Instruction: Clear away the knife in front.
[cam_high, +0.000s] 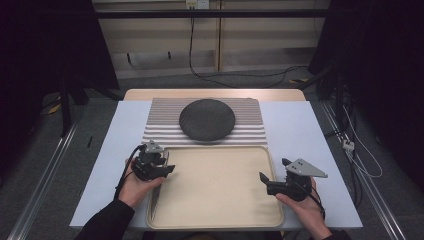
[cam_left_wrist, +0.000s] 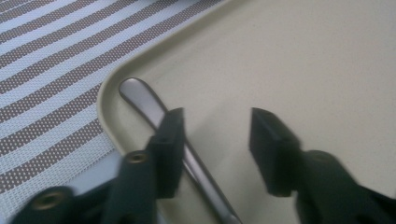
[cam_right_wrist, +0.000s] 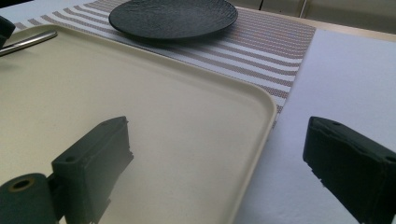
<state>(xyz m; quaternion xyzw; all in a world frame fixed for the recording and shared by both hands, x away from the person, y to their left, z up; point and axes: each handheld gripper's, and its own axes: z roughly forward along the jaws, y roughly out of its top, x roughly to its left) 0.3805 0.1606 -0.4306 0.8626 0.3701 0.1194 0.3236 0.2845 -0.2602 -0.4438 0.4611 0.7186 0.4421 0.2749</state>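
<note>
A metal utensil handle (cam_left_wrist: 144, 100) lies in the beige tray (cam_left_wrist: 303, 60) along its left rim, close to the near-left corner. My left gripper (cam_left_wrist: 217, 121) hovers over it with its jaws apart; the left finger (cam_left_wrist: 170, 140) overlaps the handle and the pads do not press on it. In the high view my left gripper (cam_high: 167, 170) sits at the tray's (cam_high: 215, 190) left edge. My right gripper (cam_high: 272, 170) is at the tray's right edge, open wide. In its own view, the right gripper (cam_right_wrist: 217, 135) straddles the tray rim (cam_right_wrist: 261, 100) with nothing between the jaws. The utensil (cam_right_wrist: 28, 41) shows far left.
A dark round plate (cam_high: 207, 119) rests on a striped placemat (cam_high: 250, 112) just behind the tray. The white tabletop (cam_high: 300, 130) extends on both sides. Dark stands and cables are on the floor beyond the table.
</note>
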